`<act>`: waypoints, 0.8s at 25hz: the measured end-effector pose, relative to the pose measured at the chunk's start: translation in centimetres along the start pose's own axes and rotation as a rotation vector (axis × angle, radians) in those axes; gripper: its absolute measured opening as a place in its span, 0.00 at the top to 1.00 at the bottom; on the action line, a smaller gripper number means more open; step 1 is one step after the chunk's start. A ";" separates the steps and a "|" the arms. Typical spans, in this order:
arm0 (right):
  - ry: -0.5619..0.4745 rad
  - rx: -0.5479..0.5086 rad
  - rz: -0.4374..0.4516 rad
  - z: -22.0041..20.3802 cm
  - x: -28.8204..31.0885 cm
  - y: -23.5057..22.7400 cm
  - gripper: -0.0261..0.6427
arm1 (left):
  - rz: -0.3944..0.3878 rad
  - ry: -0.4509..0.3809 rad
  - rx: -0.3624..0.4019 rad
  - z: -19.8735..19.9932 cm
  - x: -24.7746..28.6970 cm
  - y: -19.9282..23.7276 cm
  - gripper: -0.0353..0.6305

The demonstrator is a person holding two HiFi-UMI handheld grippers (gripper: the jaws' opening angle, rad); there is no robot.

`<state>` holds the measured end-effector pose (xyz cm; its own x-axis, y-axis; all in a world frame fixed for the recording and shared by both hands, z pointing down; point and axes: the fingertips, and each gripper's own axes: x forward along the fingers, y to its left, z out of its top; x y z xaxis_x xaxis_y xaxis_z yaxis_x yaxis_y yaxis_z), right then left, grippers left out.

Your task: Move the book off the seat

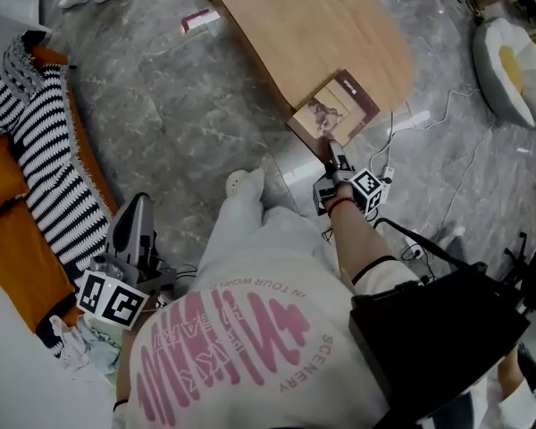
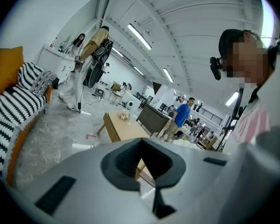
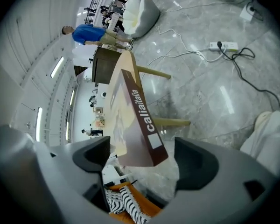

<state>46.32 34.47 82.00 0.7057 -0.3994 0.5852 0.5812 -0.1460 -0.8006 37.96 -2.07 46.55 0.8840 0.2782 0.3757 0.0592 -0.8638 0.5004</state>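
Note:
A brown book [image 1: 335, 108] lies flat on the near corner of the light wooden table [image 1: 313, 25], a little over the edge. My right gripper [image 1: 328, 150] reaches up to that corner. In the right gripper view the book's brown spine [image 3: 137, 120] stands between the jaws of my right gripper [image 3: 142, 160], which is open, with a clear gap on the right side. My left gripper [image 1: 134, 217] hangs low at the left beside the sofa, far from the book and pointing up. In its own view my left gripper [image 2: 144, 171] is shut on nothing.
A sofa with a striped black-and-white blanket [image 1: 45, 159] and an orange cushion [image 1: 9, 239] runs along the left. A white bean bag [image 1: 509, 70] lies at the right. A power strip with cables [image 1: 411, 119] lies on the marble floor. A black bag [image 1: 438, 329] hangs at my right side.

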 end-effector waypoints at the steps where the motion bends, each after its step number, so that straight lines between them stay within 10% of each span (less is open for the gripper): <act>1: -0.010 0.001 -0.016 0.0 -0.5 0.0 0.32 | -0.005 0.007 -0.006 0.2 0.0 -0.1 0.94; 13: -0.198 0.090 0.133 3.1 -10.0 7.7 0.36 | -0.197 0.027 0.021 7.9 4.3 -3.5 0.94; 17: -0.254 0.002 0.187 4.4 -12.2 12.9 0.83 | -0.280 -0.016 0.062 12.3 6.3 -4.5 0.94; 20: -0.251 -0.057 0.319 4.8 -13.4 18.7 0.94 | -0.327 -0.028 0.074 14.2 7.3 -5.1 0.94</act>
<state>49.64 41.44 59.82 0.9280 -0.2003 0.3142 0.2988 -0.1038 -0.9487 50.67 -1.61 35.70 0.8249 0.5352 0.1820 0.3750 -0.7590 0.5323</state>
